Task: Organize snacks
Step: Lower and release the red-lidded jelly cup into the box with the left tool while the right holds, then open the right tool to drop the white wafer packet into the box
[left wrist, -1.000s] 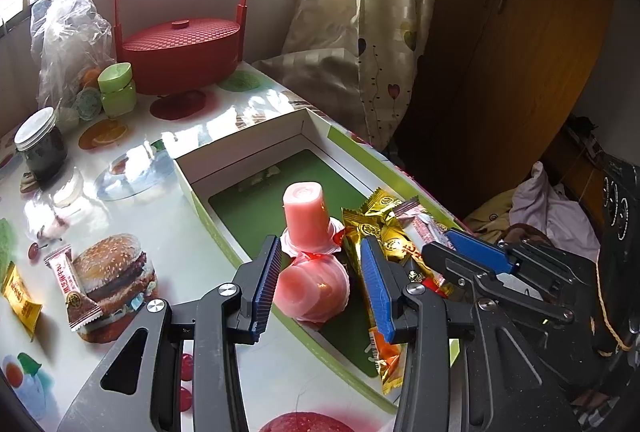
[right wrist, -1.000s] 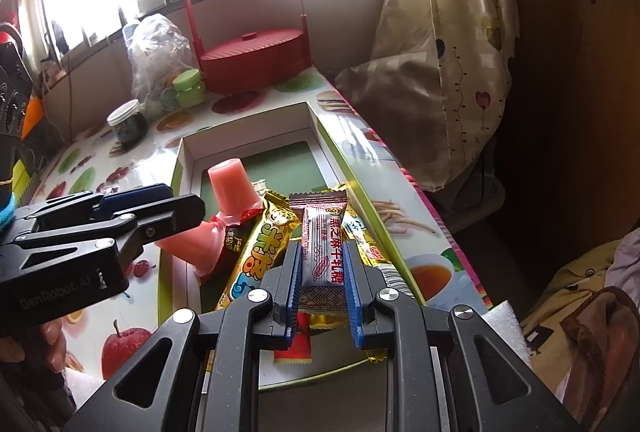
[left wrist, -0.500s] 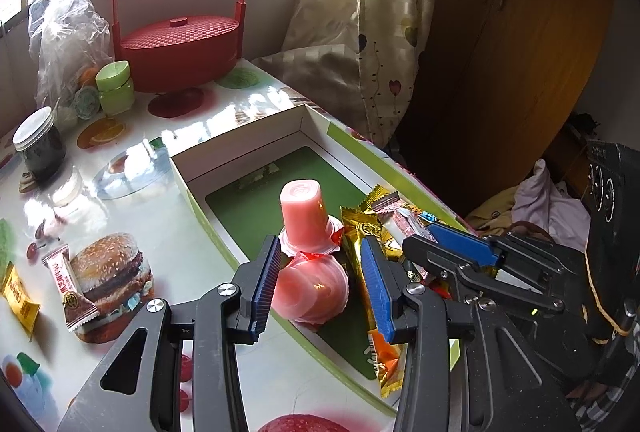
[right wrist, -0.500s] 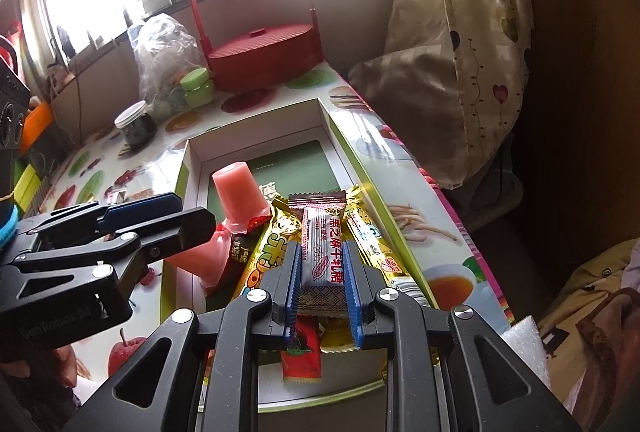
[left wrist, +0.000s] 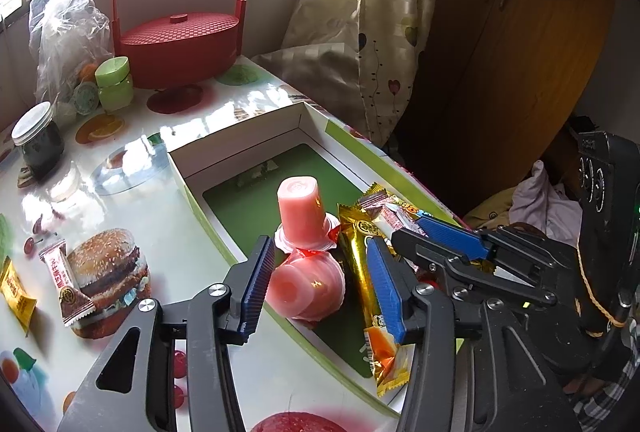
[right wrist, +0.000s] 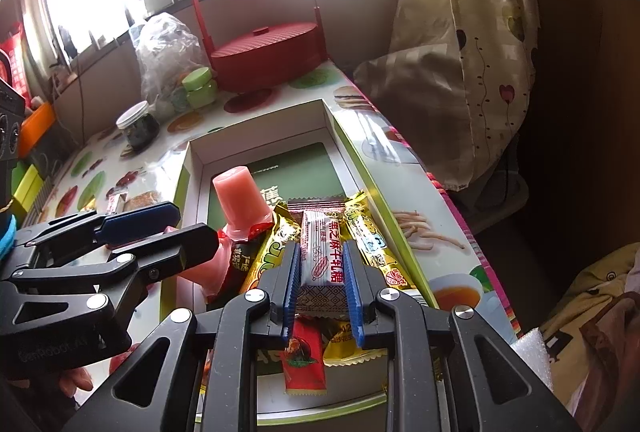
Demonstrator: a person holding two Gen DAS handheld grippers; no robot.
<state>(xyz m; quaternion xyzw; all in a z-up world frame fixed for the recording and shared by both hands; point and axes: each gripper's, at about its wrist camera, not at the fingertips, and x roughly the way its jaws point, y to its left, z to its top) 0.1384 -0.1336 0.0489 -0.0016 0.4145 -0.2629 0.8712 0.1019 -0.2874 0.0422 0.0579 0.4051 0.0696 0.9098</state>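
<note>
A shallow white and green box (left wrist: pixel 240 135) (right wrist: pixel 256 147) lies on the table. In it are two pink jelly cups, one upright-inverted (left wrist: pixel 301 207) (right wrist: pixel 240 199) and one on its side (left wrist: pixel 306 284), plus gold snack packs (left wrist: pixel 356 252) (right wrist: pixel 276 244). My left gripper (left wrist: pixel 320 286) is open around the lying jelly cup, not touching it. My right gripper (right wrist: pixel 322 274) is shut on a white and maroon candy bar (right wrist: pixel 323 260), held above the packs in the box. It shows in the left wrist view (left wrist: pixel 444 238).
A red lidded basket (left wrist: pixel 176 43) (right wrist: pixel 266 57), green jars (left wrist: pixel 114 83), a dark jar (left wrist: pixel 36 139) and a plastic bag (left wrist: pixel 64 31) stand at the back. A maroon candy bar (left wrist: pixel 66 282) and a yellow pack (left wrist: pixel 14 290) lie left of the box. A curtain (left wrist: pixel 360 11) hangs right.
My right gripper has lifted slightly and drawn back with the candy bar. My left gripper has stayed open around the lying jelly cup.
</note>
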